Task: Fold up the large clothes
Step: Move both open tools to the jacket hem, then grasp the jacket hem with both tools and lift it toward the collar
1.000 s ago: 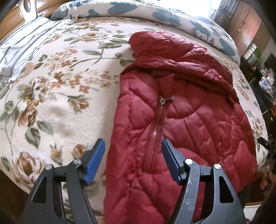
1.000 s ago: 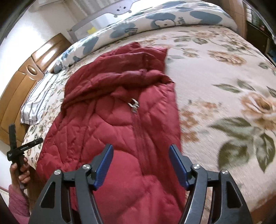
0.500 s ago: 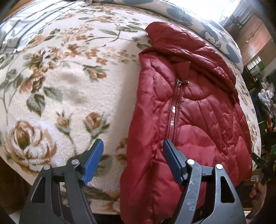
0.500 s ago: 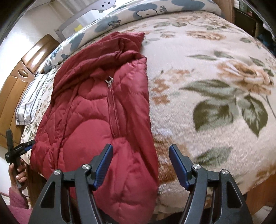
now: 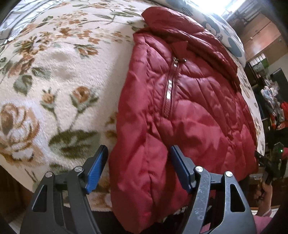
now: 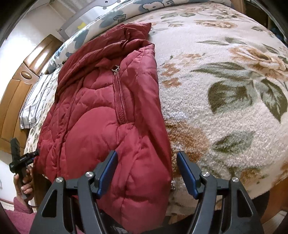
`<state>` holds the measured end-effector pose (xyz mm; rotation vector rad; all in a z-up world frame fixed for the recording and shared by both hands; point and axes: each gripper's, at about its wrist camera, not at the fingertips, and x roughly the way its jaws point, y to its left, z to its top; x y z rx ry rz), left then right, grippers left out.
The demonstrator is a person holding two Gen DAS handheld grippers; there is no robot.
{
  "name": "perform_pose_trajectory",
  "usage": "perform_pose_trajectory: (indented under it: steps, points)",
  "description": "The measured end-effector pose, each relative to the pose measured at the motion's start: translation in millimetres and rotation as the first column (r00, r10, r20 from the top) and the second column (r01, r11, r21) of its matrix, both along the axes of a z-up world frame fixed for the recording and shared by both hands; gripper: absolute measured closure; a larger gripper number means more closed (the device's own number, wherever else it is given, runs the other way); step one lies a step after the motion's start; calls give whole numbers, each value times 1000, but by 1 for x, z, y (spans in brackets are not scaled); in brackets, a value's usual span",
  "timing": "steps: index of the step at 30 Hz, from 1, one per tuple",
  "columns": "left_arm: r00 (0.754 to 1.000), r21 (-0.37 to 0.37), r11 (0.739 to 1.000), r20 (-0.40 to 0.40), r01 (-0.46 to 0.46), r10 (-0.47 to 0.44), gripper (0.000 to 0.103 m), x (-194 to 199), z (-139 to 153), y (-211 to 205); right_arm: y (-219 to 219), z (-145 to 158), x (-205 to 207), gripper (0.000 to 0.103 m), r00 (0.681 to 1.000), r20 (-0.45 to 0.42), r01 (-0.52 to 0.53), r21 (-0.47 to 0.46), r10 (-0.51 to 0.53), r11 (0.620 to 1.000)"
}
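A dark red quilted puffer jacket (image 5: 189, 108) lies zipped on the floral bed cover, its hem hanging over the near bed edge; it also shows in the right wrist view (image 6: 108, 111). My left gripper (image 5: 139, 169) is open, its blue pads on either side of the jacket's left hem corner without touching. My right gripper (image 6: 147, 174) is open around the jacket's right hem corner in the same way. The other gripper shows at the far edge of each view (image 5: 273, 162) (image 6: 19, 158).
The cream floral bed cover (image 6: 225, 90) spreads to both sides of the jacket. A blue-patterned quilt (image 6: 111, 16) lies along the far side. A striped pillow (image 6: 36, 100) and wooden headboard (image 6: 16, 90) are at one end. Wooden wardrobes (image 5: 261, 41) stand beyond the bed.
Both grippers have drawn back and dropped from over the jacket's middle to its hem at the near bed edge. Both stay open.
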<state>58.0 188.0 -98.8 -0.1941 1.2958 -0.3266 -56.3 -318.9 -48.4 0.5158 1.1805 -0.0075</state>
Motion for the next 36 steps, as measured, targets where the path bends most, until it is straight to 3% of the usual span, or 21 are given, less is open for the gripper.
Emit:
perform_pose_trajectory:
  steps: [14, 16, 18, 21, 27, 36]
  points:
    - [997, -35, 996, 12, 83, -82, 32, -10, -6, -15, 3, -14, -10, 32, 999, 20, -36, 123, 33, 992]
    - [995, -40, 995, 19, 97, -96, 36, -11, -5, -17, 4, -14, -11, 35, 998, 27, -51, 116, 48, 992]
    - [994, -61, 992, 21, 111, -110, 57, -12, -4, -19, 6, -12, -11, 44, 997, 37, -67, 115, 63, 991]
    - [991, -76, 989, 38, 131, -128, 76, -13, 0, -24, 12, -10, -11, 57, 995, 48, -89, 98, 85, 991]
    - [988, -60, 988, 75, 139, -135, 86, -15, 11, -29, 20, -3, -9, 73, 991, 72, -117, 90, 111, 989]
    - [987, -78, 988, 106, 133, -124, 89, -20, 27, -26, 12, 13, -12, 79, 982, 123, -158, 134, 142, 978]
